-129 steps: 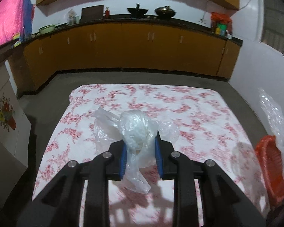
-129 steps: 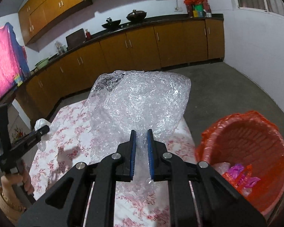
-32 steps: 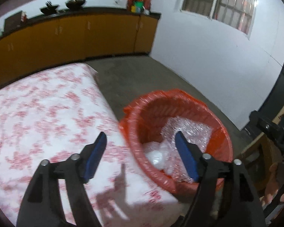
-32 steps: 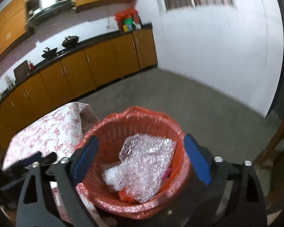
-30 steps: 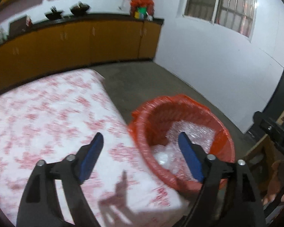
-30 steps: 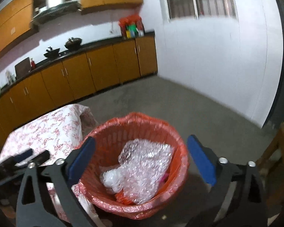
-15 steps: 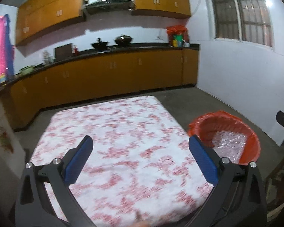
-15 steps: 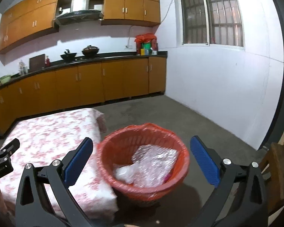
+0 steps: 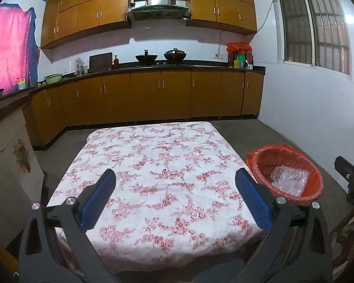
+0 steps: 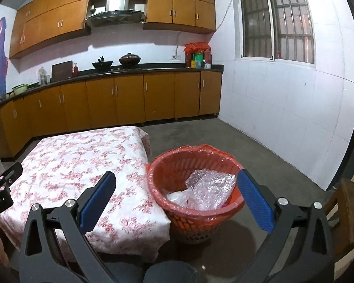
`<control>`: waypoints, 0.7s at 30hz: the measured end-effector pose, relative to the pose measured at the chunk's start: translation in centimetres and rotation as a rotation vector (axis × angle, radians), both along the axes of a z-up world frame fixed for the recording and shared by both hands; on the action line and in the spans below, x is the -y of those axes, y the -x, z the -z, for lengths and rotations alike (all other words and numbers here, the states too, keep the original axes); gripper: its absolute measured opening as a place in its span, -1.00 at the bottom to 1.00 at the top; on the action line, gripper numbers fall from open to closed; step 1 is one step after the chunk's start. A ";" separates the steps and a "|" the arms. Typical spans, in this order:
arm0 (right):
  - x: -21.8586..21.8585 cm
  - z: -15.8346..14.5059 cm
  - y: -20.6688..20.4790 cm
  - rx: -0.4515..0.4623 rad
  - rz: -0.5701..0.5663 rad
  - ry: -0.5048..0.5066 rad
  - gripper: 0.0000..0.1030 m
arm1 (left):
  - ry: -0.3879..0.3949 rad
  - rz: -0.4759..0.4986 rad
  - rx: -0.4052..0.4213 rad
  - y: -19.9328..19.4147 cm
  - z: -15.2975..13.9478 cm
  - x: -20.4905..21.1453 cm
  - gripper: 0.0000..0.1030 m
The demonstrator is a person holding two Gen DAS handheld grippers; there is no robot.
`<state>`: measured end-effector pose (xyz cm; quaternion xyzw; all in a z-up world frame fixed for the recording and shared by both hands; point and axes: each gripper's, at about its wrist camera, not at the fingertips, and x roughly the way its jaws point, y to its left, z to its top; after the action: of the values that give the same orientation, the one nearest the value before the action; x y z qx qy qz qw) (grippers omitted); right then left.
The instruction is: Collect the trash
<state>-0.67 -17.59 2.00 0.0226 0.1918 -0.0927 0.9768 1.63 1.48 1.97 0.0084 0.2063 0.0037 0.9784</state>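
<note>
An orange basket (image 10: 195, 214) lined with an orange bag stands on the floor at the table's right side; it also shows in the left wrist view (image 9: 286, 195). Inside lie bubble wrap (image 10: 212, 192) and a clear plastic bag (image 10: 177, 198). The bubble wrap also shows in the left wrist view (image 9: 289, 181). My left gripper (image 9: 175, 176) is open and empty above the near part of the floral-clothed table (image 9: 158, 165). My right gripper (image 10: 177, 176) is open and empty, held back from the basket, above its near rim.
The table (image 10: 77, 158) carries only its red-and-white floral cloth. Brown kitchen cabinets (image 9: 158, 94) with pots on the counter run along the back wall. A white wall (image 10: 283, 118) with a barred window is on the right. A wooden stool (image 10: 349, 202) stands at the far right.
Both grippers let go of the plastic bag and bubble wrap, which now lie in the basket. Both have opened wide and pulled back and up from the basket, facing the kitchen.
</note>
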 end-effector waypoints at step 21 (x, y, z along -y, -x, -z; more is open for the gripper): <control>-1.0 1.0 1.7 -0.007 0.005 0.018 0.97 | 0.037 0.037 0.002 2.2 0.8 0.9 0.92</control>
<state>-2.35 -16.59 1.01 0.0141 0.1944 -0.0968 0.9760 -0.57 0.58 1.16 -0.0060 0.2054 -0.0183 0.9785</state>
